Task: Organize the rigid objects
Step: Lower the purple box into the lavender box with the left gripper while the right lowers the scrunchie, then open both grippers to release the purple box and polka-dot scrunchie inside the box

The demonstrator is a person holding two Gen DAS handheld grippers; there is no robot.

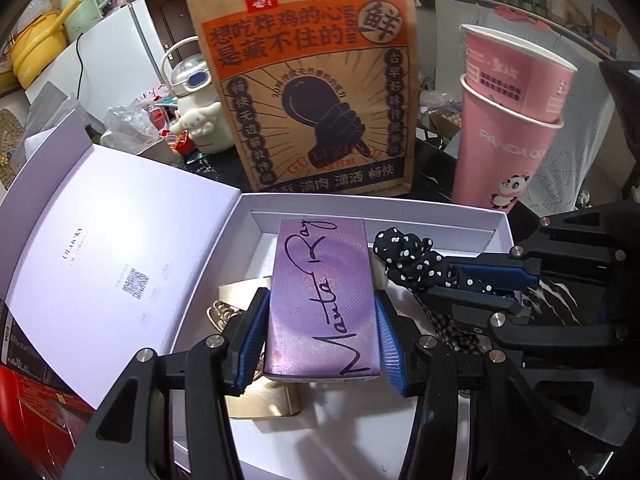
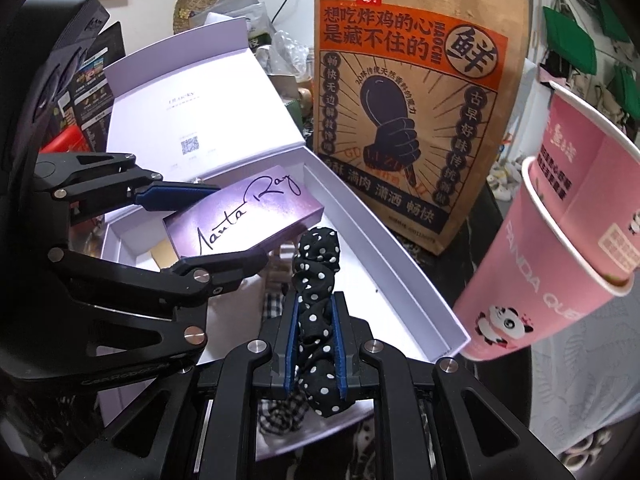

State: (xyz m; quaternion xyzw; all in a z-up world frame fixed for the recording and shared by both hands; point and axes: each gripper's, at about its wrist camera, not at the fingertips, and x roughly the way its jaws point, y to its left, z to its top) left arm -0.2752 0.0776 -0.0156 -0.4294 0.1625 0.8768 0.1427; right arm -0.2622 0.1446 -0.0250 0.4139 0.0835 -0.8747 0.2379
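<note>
My left gripper (image 1: 322, 328) is shut on a purple "Manta Ray" box (image 1: 324, 300), held over the open white gift box (image 1: 460, 216). The purple box also shows in the right wrist view (image 2: 240, 210), with the left gripper (image 2: 220, 224) clamped on its sides. My right gripper (image 2: 316, 340) is shut on a black polka-dot scrunchie (image 2: 318, 264), over the white box (image 2: 400, 248). In the left wrist view the right gripper (image 1: 488, 284) and the scrunchie (image 1: 404, 256) sit just right of the purple box. A gold clip (image 1: 224, 312) lies in the box below.
A brown paper takeaway bag (image 1: 308, 80) stands right behind the white box. Stacked pink paper cups (image 1: 508, 120) stand at the back right. The box's open lid (image 1: 108, 248) lies to the left. Clutter and a white bottle (image 1: 196, 116) are at the back left.
</note>
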